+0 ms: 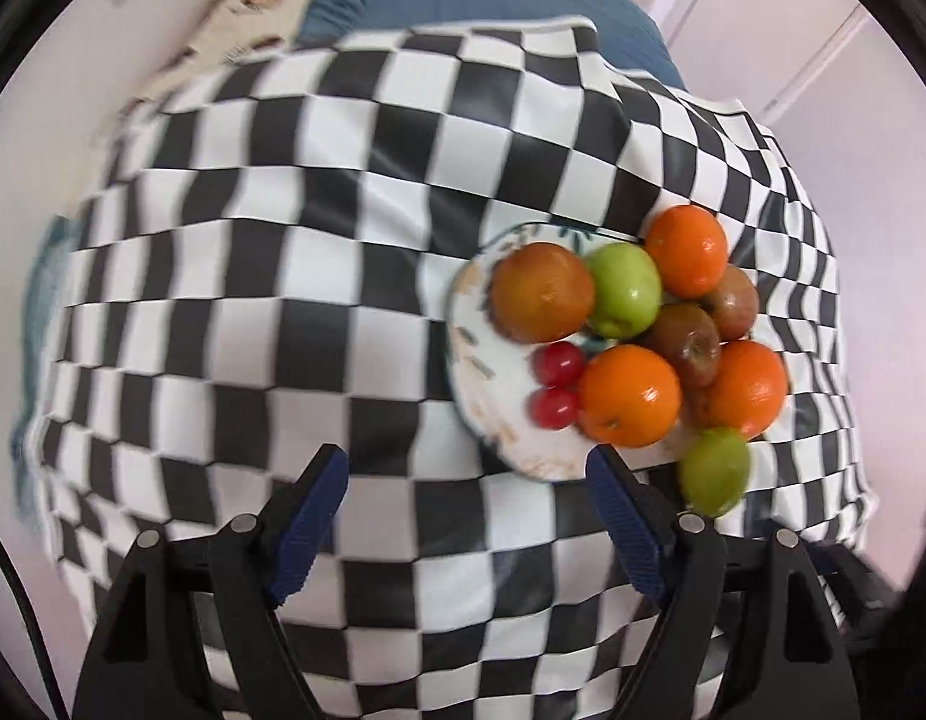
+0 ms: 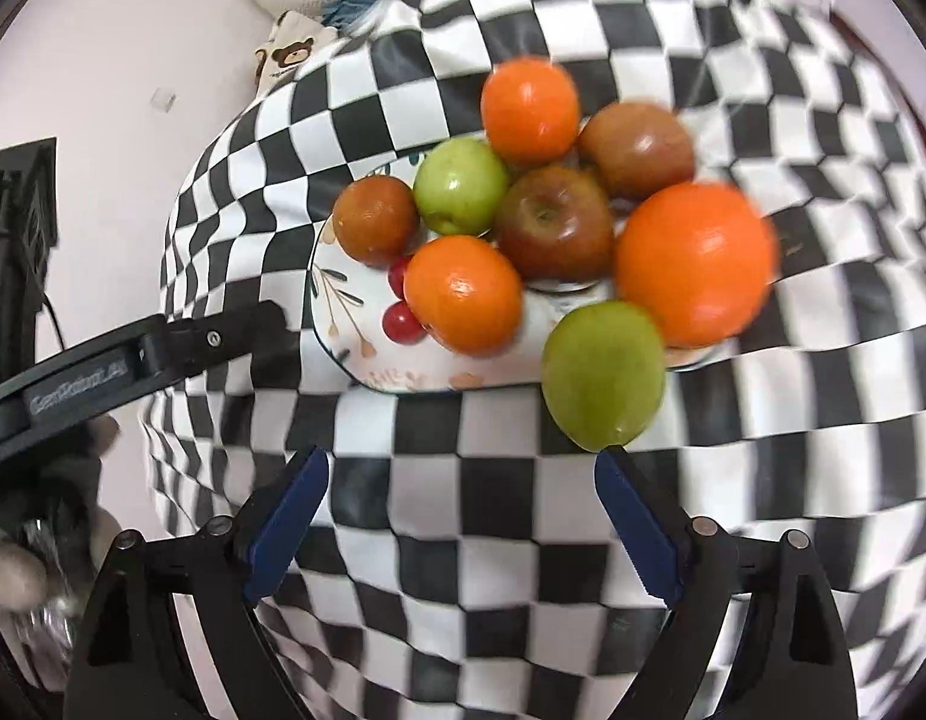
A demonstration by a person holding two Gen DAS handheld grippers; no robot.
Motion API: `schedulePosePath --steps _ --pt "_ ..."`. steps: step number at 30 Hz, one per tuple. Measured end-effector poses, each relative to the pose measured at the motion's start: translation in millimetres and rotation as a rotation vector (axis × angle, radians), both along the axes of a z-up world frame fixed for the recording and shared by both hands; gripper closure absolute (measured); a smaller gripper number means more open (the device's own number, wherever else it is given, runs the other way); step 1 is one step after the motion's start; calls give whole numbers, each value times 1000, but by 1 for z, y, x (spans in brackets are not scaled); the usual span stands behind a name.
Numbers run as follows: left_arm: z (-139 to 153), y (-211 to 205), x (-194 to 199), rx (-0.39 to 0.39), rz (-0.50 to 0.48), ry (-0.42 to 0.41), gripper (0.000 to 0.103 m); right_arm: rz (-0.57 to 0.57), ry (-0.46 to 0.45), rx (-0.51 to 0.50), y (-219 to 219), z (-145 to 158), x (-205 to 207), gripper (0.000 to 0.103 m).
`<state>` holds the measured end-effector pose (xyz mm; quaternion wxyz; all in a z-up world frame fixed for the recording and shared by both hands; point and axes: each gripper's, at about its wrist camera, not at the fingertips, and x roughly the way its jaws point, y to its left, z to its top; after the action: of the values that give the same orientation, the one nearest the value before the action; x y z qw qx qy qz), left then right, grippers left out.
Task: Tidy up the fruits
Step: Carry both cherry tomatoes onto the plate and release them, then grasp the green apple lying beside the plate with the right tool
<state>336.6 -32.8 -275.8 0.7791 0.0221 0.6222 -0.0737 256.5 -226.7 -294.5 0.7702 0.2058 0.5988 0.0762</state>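
A white flowered plate on a black-and-white checkered cloth holds a heap of fruit: three oranges, reddish-brown apples, a green apple and two small red fruits. Another green apple lies at the plate's near rim. My left gripper is open and empty, just short of the plate. My right gripper is open and empty, with its right fingertip just below that green apple.
The checkered cloth drapes over a small table, with pale floor around it. A blue cloth lies beyond the far edge. The left gripper's black body shows at the left of the right wrist view.
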Motion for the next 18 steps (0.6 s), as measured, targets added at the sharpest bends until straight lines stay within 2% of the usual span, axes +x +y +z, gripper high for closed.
schedulePosePath --steps 8,11,18 --pt "28 -3 -52 71 15 -81 22 -25 -83 -263 -28 51 -25 9" --pt "39 -11 -65 67 19 -99 22 -44 -86 -292 -38 62 -30 8" --pt "61 -21 -89 71 -4 -136 22 -108 -127 -282 -56 92 -51 8"
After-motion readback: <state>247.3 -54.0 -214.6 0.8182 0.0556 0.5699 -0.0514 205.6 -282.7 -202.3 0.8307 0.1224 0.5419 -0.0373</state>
